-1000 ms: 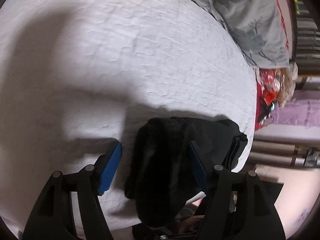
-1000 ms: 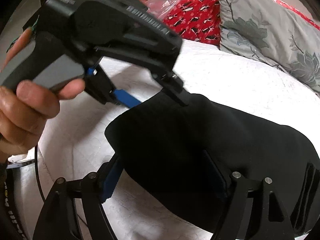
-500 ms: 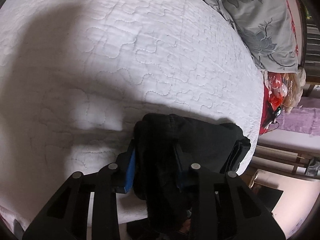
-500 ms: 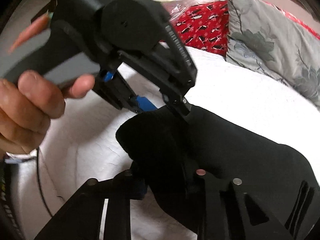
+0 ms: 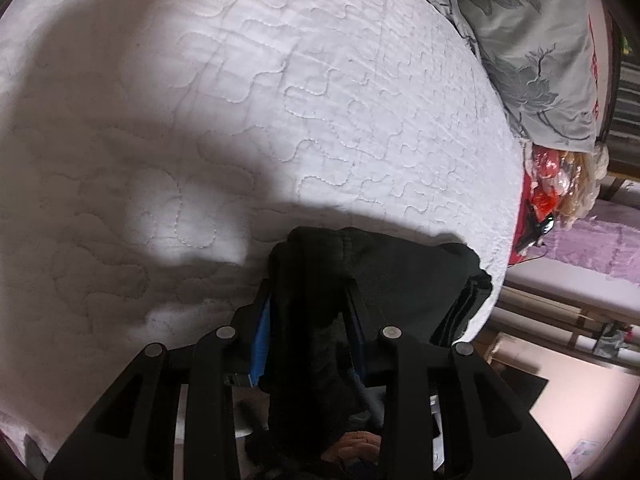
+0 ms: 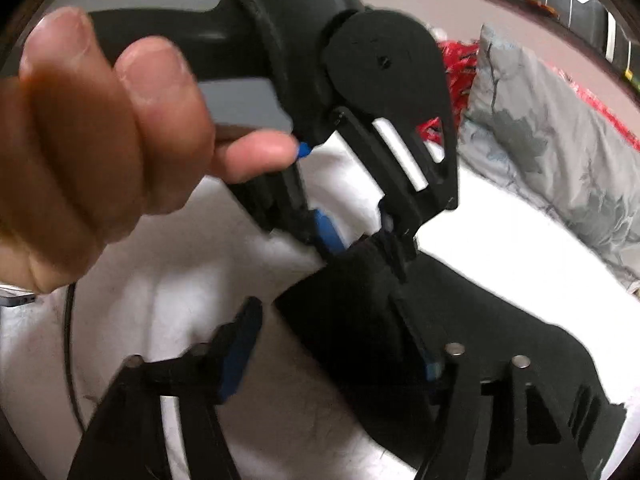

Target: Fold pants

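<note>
The black pants (image 5: 404,276) lie bunched near the edge of a white quilted bed (image 5: 280,100). My left gripper (image 5: 308,300) is shut on a thick fold of the pants at their upper end. In the right wrist view the pants (image 6: 500,344) spread to the right across the bed. My right gripper (image 6: 332,340) is open, its jaws on either side of the pants' corner, and not clamped. The left gripper (image 6: 360,240), held by a hand, pinches the same corner just above it.
A grey floral pillow (image 5: 532,52) lies at the head of the bed, with red fabric and bags (image 5: 552,184) beside it. The same pillow (image 6: 560,148) is at the right in the right wrist view. A dark cable (image 6: 72,340) runs along the left side of the bed.
My left gripper closed on the pants fold and stayed shut. My right gripper, shut on the pants half a second ago, has opened. The left gripper and hand moved closer to the right camera.
</note>
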